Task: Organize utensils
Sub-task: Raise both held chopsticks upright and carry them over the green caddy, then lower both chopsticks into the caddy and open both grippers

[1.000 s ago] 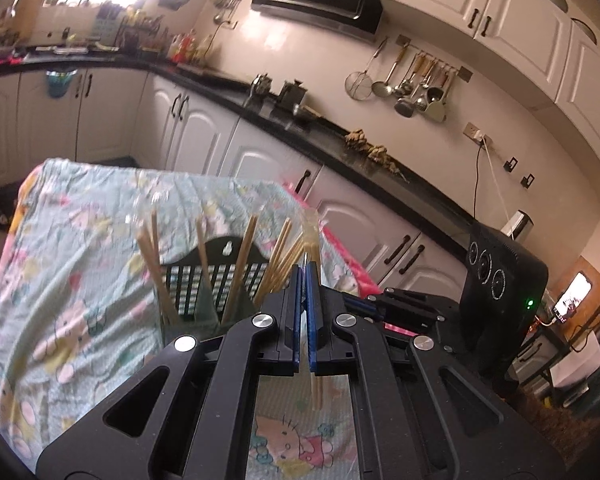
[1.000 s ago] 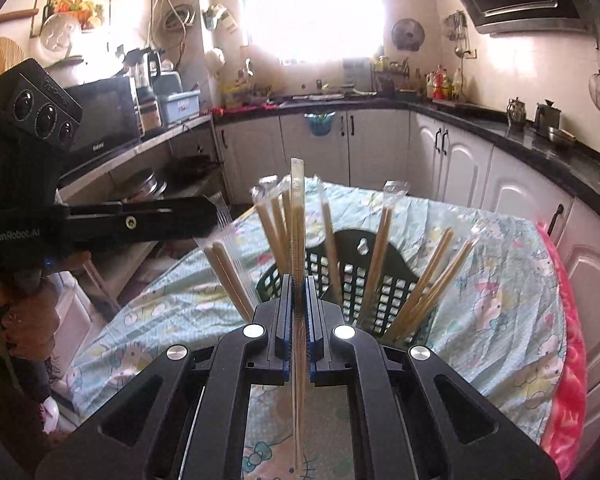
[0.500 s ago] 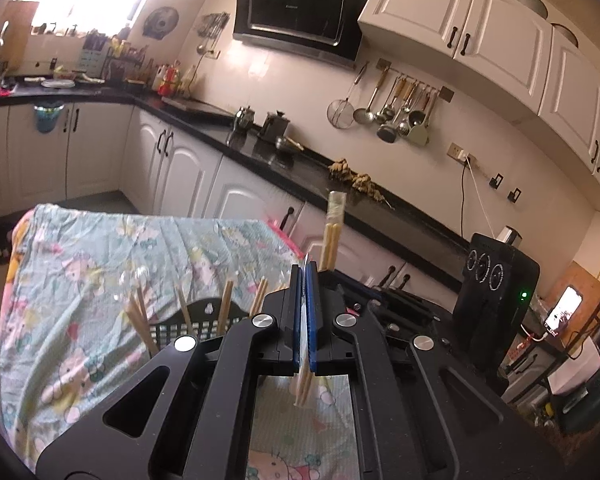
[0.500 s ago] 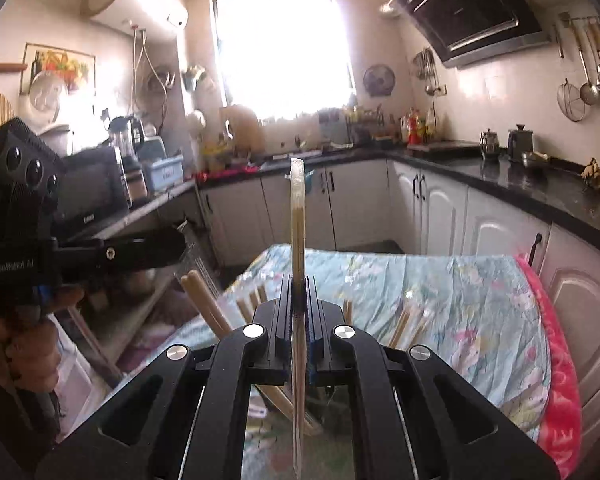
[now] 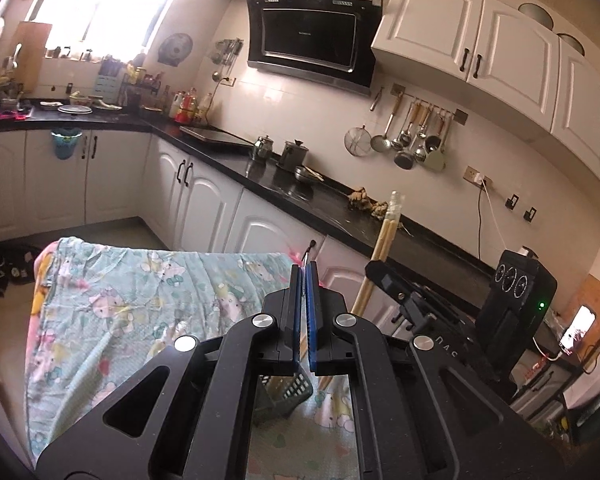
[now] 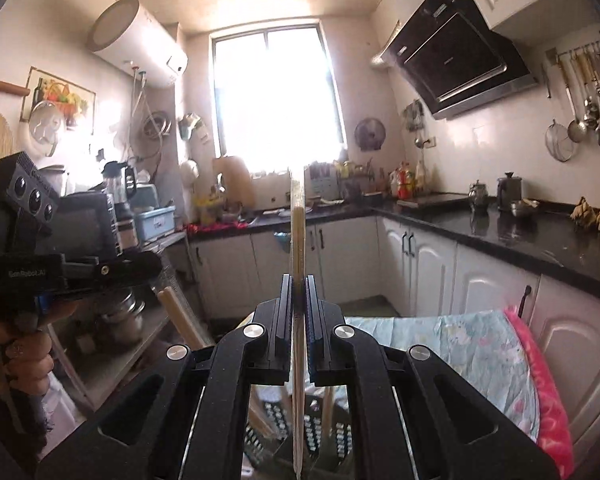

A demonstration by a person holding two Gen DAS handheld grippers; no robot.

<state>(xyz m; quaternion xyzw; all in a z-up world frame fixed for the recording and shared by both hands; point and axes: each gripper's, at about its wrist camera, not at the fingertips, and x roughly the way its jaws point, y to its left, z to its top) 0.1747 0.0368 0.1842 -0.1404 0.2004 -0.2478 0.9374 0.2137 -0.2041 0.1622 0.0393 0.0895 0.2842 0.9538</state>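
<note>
Clamping left gripper [image 5: 304, 270] fully, blue pads pressed nearly together, pinching a sleeved chopstick pair [image 6: 178, 316]. Showing in the right wrist camera as tan sticks in a clear wrapper, hanging down at a slant from under the left jaws; in the left wrist camera, only a sliver of wrapper poking out past the fingertips. Clamping right gripper [image 6: 298, 280] the same way, grasping a second sleeved pair [image 6: 298, 232] around its middle. Standing upright, top end rising well above the jaws against the bright window [image 6: 276, 100], lower end running down between the finger bases. Also showing from the left wrist camera, just right of the left gripper, leaning slightly. Holding both grippers in the air above the table, apart from each other, the two pairs not touching. Glimpsing below, through the gaps in the gripper frames, a black slotted utensil basket [image 5: 290, 394] sitting on the cartoon-print tablecloth [image 5: 120, 300]. Holding more tan chopsticks upright inside; count impossible to tell, mostly hidden. Wrapping a bare hand [image 6: 24, 356] round the left gripper's handle at the left edge of the right wrist view. Running behind the table: black counter [image 5: 300, 196], white cabinets [image 5: 204, 208], range hood [image 5: 311, 36], ladles and a strainer hanging on a wall rail [image 5: 411, 140].
</note>
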